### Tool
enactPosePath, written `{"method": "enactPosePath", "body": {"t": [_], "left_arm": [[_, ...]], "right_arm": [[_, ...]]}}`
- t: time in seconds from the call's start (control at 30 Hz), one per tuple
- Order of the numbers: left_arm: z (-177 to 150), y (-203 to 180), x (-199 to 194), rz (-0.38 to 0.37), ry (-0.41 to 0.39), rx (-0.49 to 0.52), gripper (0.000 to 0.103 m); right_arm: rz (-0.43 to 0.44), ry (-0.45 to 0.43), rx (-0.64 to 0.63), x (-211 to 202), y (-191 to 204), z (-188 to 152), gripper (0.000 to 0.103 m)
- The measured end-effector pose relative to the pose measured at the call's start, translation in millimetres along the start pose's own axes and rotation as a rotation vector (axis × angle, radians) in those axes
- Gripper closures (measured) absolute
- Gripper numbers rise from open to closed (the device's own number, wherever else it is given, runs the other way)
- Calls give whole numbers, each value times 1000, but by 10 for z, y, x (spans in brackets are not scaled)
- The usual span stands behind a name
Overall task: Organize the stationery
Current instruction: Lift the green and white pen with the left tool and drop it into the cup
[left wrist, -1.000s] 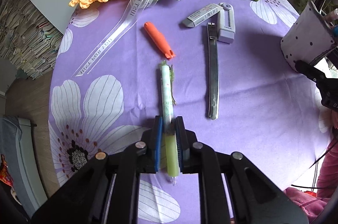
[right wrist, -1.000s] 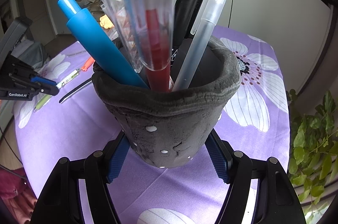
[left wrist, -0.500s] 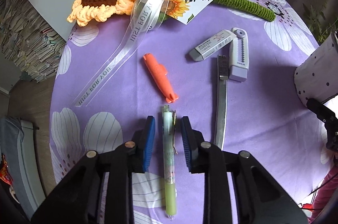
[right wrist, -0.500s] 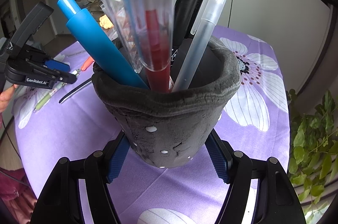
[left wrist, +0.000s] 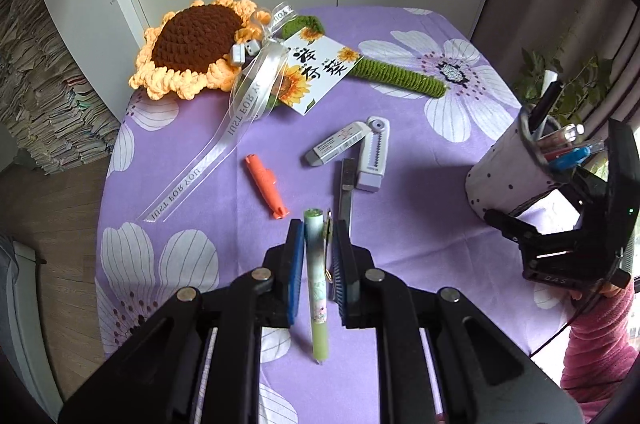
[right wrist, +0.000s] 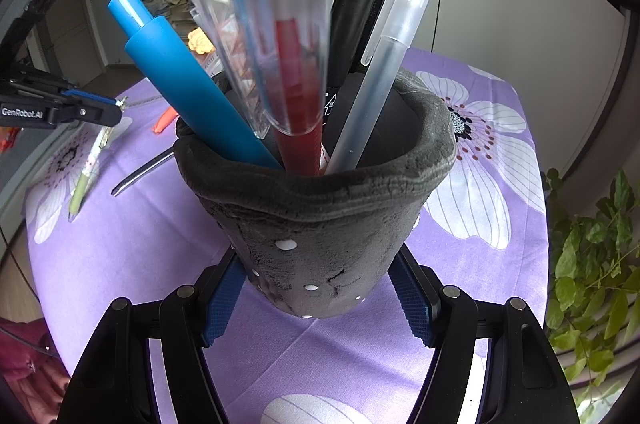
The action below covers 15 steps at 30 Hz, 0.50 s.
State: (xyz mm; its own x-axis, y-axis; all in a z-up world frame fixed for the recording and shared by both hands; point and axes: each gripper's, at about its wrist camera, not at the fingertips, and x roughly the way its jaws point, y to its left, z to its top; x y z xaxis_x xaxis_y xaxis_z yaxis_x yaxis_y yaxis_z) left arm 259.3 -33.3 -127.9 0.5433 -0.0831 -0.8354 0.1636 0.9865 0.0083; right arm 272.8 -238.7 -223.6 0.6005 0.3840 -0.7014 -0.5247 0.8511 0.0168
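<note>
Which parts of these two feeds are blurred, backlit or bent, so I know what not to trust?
Right wrist view: the clear ruler closest to the lens is out of focus, while the grey pen holder is sharp; straight cabinet edges bow from fisheye. Left wrist view: window light at right washes out the area behind the pen holder; the green pen and purple tablecloth are sharp and evenly lit.

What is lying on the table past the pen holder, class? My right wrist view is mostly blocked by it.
Observer: A grey eraser lies beside a lilac serrated case, mid-table.
Operator: Anything at the far edge?
Observer: A crocheted sunflower with a ribbon and a card.
Operator: Is the green pen lined up with the left tongs?
Observer: Yes. In the left wrist view it runs straight through the gap between them, lying on the cloth.
</note>
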Motion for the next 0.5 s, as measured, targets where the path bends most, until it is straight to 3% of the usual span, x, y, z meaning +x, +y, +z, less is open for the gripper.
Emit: {"method": "enactPosePath", "body": {"t": [0.2,0.5], "left_arm": [[143,-297,-497,-51,-178,67,91],[559,-727,-931,-171,-335,148,91]], "right_arm": [[-3,1,-2,3,2,1,31],[-2,1,-2,-1,2,-4,31]]}}
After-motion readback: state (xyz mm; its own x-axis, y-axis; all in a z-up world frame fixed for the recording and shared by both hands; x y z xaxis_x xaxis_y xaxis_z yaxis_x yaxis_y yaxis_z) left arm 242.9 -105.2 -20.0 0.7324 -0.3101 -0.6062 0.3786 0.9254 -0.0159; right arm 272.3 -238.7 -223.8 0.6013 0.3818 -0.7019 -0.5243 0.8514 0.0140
